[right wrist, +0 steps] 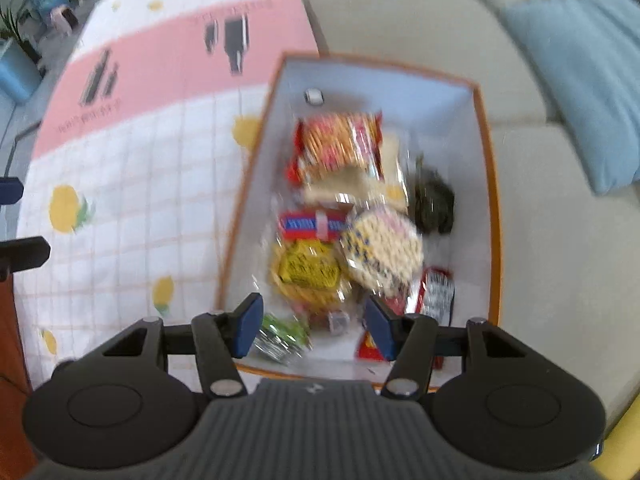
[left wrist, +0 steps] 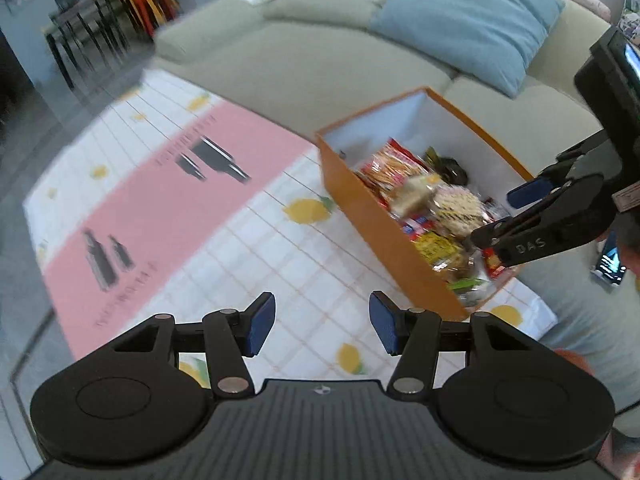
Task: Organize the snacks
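Note:
An orange box with white inner walls (left wrist: 372, 224) stands on a lemon-print cloth and holds several snack packets (left wrist: 436, 208). My left gripper (left wrist: 322, 324) is open and empty, above the cloth to the left of the box. My right gripper (right wrist: 310, 326) is open and empty above the near end of the box (right wrist: 248, 200); it also shows in the left wrist view (left wrist: 500, 216), over the snacks. In the right wrist view the packets (right wrist: 340, 148) lie in a blurred heap, with a yellow one (right wrist: 306, 270) and a green one (right wrist: 280, 336) nearest my fingers.
The cloth (left wrist: 240, 248) has a pink band with dark bottle prints (left wrist: 168, 184). A beige sofa (left wrist: 320, 60) with a blue cushion (left wrist: 468, 20) runs behind the box. Dark chairs (left wrist: 80, 28) stand at the far left. A phone (left wrist: 610, 260) lies at the right.

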`<action>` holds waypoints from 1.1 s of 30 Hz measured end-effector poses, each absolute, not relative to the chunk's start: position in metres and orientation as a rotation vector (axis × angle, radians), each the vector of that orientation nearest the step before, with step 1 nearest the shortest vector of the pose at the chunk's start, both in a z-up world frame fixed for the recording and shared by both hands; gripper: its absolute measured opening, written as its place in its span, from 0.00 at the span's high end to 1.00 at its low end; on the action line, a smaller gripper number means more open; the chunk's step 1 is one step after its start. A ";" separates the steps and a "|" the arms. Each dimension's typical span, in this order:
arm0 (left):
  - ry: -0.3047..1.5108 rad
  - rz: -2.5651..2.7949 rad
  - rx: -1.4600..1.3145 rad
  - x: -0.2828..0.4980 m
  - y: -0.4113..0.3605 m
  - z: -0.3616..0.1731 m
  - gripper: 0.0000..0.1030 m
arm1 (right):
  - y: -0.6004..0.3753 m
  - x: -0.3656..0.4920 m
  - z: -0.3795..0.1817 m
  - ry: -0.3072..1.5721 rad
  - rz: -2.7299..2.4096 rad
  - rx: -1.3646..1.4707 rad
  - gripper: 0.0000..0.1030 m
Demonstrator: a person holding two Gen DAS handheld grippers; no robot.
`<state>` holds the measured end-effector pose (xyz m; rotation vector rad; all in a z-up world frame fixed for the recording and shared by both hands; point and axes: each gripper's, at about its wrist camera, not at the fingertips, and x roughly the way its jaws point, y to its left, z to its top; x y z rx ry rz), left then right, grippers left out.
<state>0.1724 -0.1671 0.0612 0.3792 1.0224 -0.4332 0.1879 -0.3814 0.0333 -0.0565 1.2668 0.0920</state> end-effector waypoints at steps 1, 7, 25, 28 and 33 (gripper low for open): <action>0.995 -0.424 0.380 0.167 -0.161 0.066 0.38 | -0.376 0.183 0.039 1.238 0.089 -0.054 0.41; 0.840 -0.361 0.399 0.135 -0.124 0.076 0.33 | -0.331 0.149 0.064 1.057 0.083 -0.124 0.36; 0.832 -0.183 0.250 0.068 -0.020 -0.023 0.32 | -0.201 0.011 0.010 0.787 -0.081 -0.183 0.27; 0.820 -0.173 0.273 0.062 -0.017 -0.032 0.32 | -0.201 0.000 0.001 0.771 -0.125 -0.170 0.27; 0.834 -0.194 0.269 0.058 -0.017 -0.044 0.32 | -0.207 -0.012 -0.013 0.769 -0.182 -0.155 0.26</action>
